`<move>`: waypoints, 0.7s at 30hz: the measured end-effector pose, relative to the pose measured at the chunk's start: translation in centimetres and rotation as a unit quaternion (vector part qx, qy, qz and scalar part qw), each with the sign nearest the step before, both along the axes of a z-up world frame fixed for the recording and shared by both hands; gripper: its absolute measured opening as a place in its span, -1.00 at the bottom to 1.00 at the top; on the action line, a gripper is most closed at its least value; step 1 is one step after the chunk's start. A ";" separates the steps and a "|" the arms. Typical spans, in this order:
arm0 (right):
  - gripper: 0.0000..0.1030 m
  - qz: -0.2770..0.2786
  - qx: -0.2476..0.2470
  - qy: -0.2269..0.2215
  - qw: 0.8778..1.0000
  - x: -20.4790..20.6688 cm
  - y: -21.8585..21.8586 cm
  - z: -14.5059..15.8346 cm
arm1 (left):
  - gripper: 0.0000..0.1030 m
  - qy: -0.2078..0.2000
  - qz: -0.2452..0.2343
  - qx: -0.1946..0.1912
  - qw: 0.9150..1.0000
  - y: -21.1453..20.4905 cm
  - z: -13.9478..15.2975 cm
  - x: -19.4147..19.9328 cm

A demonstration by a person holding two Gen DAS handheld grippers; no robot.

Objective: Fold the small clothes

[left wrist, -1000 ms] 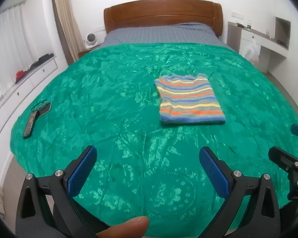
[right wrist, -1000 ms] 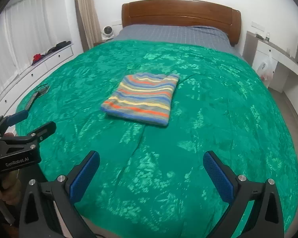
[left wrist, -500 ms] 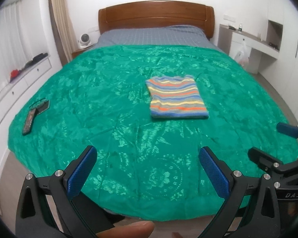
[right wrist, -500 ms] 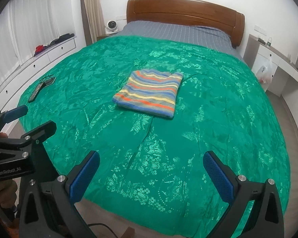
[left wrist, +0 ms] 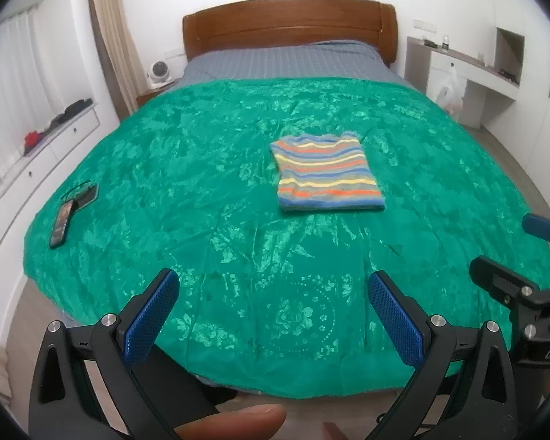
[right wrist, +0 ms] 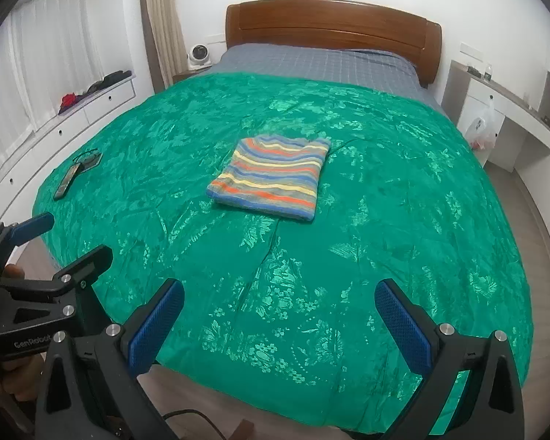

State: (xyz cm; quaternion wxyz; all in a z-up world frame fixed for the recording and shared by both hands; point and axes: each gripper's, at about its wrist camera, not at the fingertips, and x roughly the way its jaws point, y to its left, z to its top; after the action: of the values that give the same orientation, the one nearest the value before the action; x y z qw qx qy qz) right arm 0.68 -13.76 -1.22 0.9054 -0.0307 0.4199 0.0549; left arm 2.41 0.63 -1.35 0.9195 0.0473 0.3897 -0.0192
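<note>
A striped garment [left wrist: 328, 176] [right wrist: 271, 178], folded into a neat rectangle, lies in the middle of the green bedspread [left wrist: 209, 168] [right wrist: 403, 190]. My left gripper [left wrist: 273, 317] stands open near the foot of the bed, well short of the garment, with nothing between its blue pads. My right gripper [right wrist: 278, 324] is also open and empty, back from the foot edge. Each gripper shows at the side of the other's view: the right gripper [left wrist: 520, 256] at the far right, the left gripper [right wrist: 51, 238] at the far left.
A dark remote [left wrist: 61, 223] [right wrist: 66, 181] and a small dark item with a cord [left wrist: 86, 193] lie at the bed's left edge. White drawers [left wrist: 36, 154] run along the left wall, a white desk [left wrist: 469, 73] along the right. A thumb [left wrist: 234, 421] shows below.
Both grippers have drawn back from the bed toward its foot, so the folded garment looks farther off and the bed's foot edge and floor have come into view. Both stayed open.
</note>
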 end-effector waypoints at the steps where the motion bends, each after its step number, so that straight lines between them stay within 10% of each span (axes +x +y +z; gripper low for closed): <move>1: 0.99 0.003 -0.004 -0.001 1.000 -0.1 0.1 0.0 | 1.00 0.003 0.000 -0.001 1.000 -0.1 0.0 0.0; 21: 0.99 -0.012 -0.017 -0.011 1.000 -0.1 0.3 2.1 | 1.00 0.021 0.008 0.005 1.000 -0.1 1.3 0.5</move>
State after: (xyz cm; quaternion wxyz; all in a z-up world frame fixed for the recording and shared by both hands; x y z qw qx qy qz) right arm 0.62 -13.46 0.85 0.9100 -0.0418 0.4108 0.0360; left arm 2.93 0.56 -0.04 0.9110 0.0483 0.4094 -0.0104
